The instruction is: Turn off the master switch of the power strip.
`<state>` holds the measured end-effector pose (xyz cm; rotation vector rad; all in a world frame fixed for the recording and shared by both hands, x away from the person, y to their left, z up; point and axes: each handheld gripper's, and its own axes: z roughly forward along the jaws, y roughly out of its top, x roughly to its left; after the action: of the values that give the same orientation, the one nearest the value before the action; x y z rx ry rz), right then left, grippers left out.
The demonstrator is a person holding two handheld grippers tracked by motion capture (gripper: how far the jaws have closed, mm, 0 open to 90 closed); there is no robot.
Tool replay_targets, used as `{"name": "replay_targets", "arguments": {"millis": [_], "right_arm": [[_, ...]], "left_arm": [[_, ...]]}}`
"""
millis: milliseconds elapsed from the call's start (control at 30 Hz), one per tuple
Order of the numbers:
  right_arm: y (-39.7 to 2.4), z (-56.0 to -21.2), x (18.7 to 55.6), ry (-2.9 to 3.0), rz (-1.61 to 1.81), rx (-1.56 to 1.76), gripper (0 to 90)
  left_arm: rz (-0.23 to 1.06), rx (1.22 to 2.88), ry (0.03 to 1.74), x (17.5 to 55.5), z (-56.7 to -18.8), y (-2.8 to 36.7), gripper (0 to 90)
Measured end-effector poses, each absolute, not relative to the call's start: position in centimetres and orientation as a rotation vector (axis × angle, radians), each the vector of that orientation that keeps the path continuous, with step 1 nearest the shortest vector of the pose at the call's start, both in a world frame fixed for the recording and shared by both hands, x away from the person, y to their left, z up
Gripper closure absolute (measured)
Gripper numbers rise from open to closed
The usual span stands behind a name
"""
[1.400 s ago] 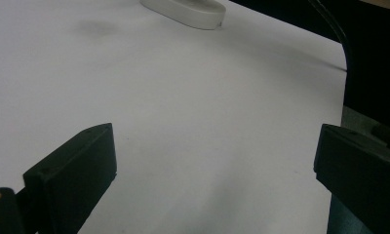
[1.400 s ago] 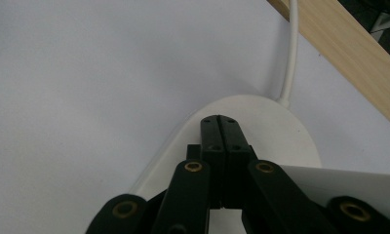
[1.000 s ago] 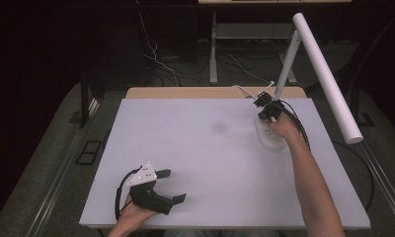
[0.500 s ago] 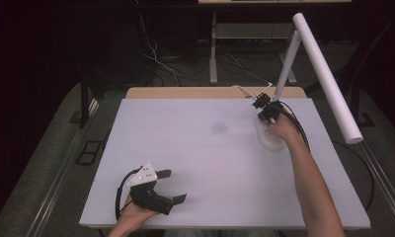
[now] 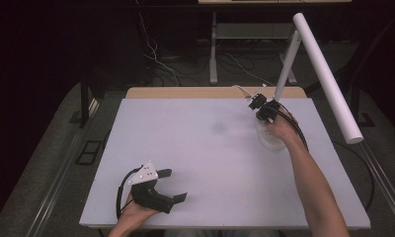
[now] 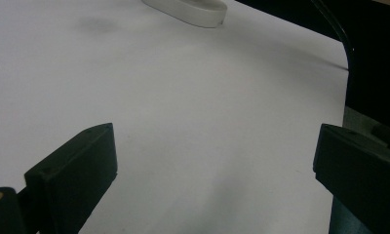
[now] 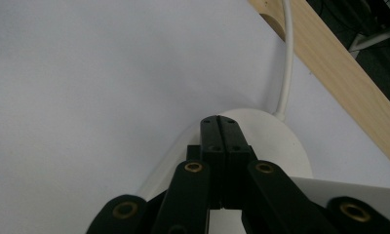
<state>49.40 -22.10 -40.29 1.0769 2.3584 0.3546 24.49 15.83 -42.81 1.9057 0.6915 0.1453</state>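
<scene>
Lamp base (image 5: 270,139), white and oval, sits at the desk's (image 5: 205,163) far right; right claw (image 7: 218,127), clenched empty, hovers just above it, while left claw (image 5: 173,185) rests released, well apart.

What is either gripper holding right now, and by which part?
Nothing. The right gripper is shut empty over the lamp base; the left gripper is open above the table.
</scene>
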Motion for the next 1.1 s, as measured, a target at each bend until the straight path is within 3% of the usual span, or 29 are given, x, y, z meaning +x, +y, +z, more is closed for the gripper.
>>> {"name": "replay_targets", "arguments": {"millis": [500,600,800,867,967,1100], "right_arm": [[-20.1,-37.1,46.4,2.339,0.504,1.039,88.9],[-19.9,-36.4,45.5,2.346,0.555,1.034,84.8],[-20.2,-35.3,43.8,2.333,0.660,1.055,71.8],[-20.6,-34.8,42.7,2.320,0.719,1.078,60.5],[-20.9,-34.5,41.9,2.311,0.762,1.098,53.2],[-21.6,-34.2,40.2,2.298,0.838,1.108,32.8]], "left_arm": [[0.142,1.904,0.682,24.4,-42.7,15.7,1.5],[0.142,1.902,0.682,24.4,-42.7,15.7,1.5],[0.139,1.903,0.676,24.3,-42.7,15.6,1.6],[0.141,1.903,0.673,24.3,-42.7,15.6,1.6],[0.141,1.903,0.673,24.3,-42.7,15.6,1.5],[0.141,1.901,0.676,24.4,-42.7,15.6,1.5]]}}
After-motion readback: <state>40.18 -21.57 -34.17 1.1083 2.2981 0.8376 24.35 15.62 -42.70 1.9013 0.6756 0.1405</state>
